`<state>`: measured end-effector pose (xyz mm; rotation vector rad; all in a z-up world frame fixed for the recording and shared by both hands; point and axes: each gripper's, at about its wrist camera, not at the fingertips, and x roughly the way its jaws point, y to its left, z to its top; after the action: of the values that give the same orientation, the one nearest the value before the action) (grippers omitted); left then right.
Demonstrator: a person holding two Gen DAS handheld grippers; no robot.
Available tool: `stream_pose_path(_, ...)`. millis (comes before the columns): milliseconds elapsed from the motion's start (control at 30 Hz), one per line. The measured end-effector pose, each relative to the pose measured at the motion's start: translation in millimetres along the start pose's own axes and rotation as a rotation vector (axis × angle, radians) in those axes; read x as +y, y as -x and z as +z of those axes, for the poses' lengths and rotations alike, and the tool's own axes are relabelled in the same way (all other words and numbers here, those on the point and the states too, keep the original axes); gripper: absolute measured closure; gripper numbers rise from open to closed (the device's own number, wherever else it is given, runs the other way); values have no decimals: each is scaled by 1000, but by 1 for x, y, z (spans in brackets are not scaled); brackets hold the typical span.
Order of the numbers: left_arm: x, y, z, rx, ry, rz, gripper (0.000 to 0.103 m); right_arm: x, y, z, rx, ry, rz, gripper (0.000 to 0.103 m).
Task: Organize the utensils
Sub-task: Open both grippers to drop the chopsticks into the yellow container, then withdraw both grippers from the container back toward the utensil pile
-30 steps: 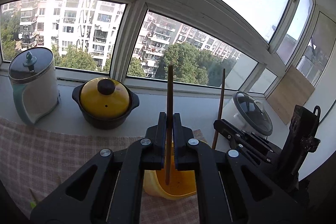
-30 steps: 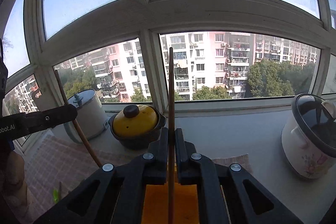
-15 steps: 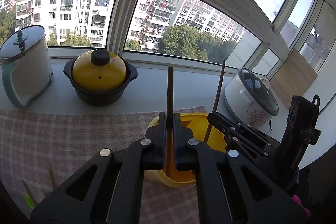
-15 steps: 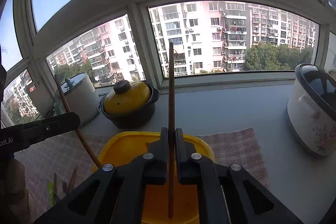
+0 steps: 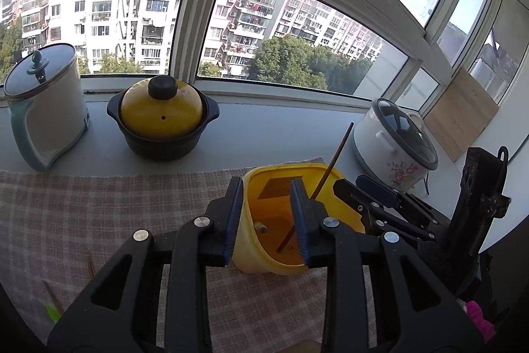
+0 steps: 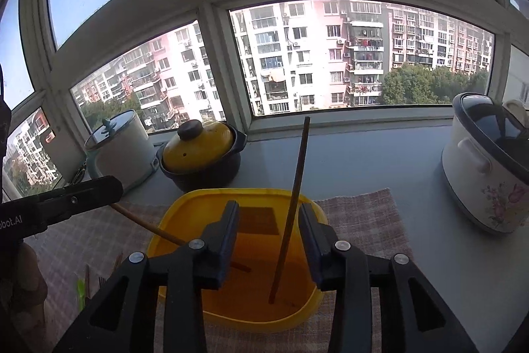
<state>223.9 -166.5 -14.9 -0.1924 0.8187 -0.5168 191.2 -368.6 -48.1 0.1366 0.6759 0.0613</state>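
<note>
A yellow plastic tub stands on a checked cloth. Two brown chopsticks stand in it. In the right wrist view one chopstick stands free between my open right gripper's jaws, tip on the tub floor. The other chopstick leans over the tub's left rim. In the left wrist view my left gripper is open and empty over the tub, and the first chopstick leans at the right. The right gripper shows beside it.
On the sill stand a white kettle, a yellow-lidded black pot and a flowered rice cooker. More utensils, one green, lie on the cloth at the left. A wooden board leans at the right.
Both grippers have opened and let go of their chopsticks, which now stand loose in the yellow tub. Both views have tilted down toward the tub.
</note>
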Motion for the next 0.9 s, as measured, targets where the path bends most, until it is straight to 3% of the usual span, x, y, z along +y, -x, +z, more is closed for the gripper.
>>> stream_pose_path(100,3,8,-4,-8,-4,14,68,0,9,-3,-13,-10,-5,42)
stream_pose_path(400,21,30,-20,-13,10,35,68,8,29,-14,-37,-14,-21,19)
stream_pose_path(533,34,43,-29,-20,10,58,68,10,41,-18,-55,-26,-40,16)
stream_pose_path(600,41,49,-34,-24,11,73,67,11,48,-21,-62,-38,-45,9)
stream_pose_path(700,57,60,-45,-33,17,102,57,16,56,-26,-59,-42,-41,9)
stream_pose_path(900,94,86,-69,-45,56,124,56,30,65,-39,-47,-29,-37,9)
